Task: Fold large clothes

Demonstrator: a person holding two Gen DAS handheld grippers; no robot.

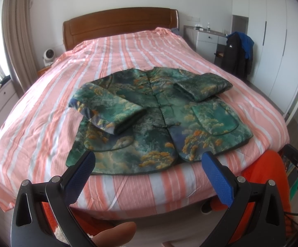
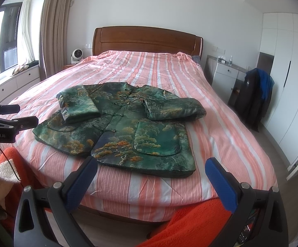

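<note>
1. the lower corners of both wrist views are blocked by the black gripper frames, and the fisheye rim darkens the outer edges.
2. an orange fleece garment (image 2: 192, 224) fills the bottom of the right wrist view. how far it extends cannot be told, since it is cut off by the frame.
3. in the left wrist view a blurred fingertip (image 1: 116, 233) shows at the bottom edge. the rest of that hand is out of view.
4. the items on the white dresser (image 2: 225, 74) beside the bed are too small to identify.
5. the left gripper (image 1: 149, 177) has its blue pads spread wide apart. nothing lies between them and they touch nothing, hanging just off the foot of the bed.
6. the right gripper (image 2: 151, 182) is likewise spread wide and holds nothing. its pads hang near the jacket hem, apart from it.
7. the green patterned jacket (image 1: 159, 121) lies flat, front up and buttoned, on the pink striped bedspread (image 1: 112, 61), toward the foot end.
8. both sleeves are folded inward across the jacket's chest, above the two patch pockets.
9. dark clothes (image 2: 256, 94) hang over a chair by the wardrobe.
</note>
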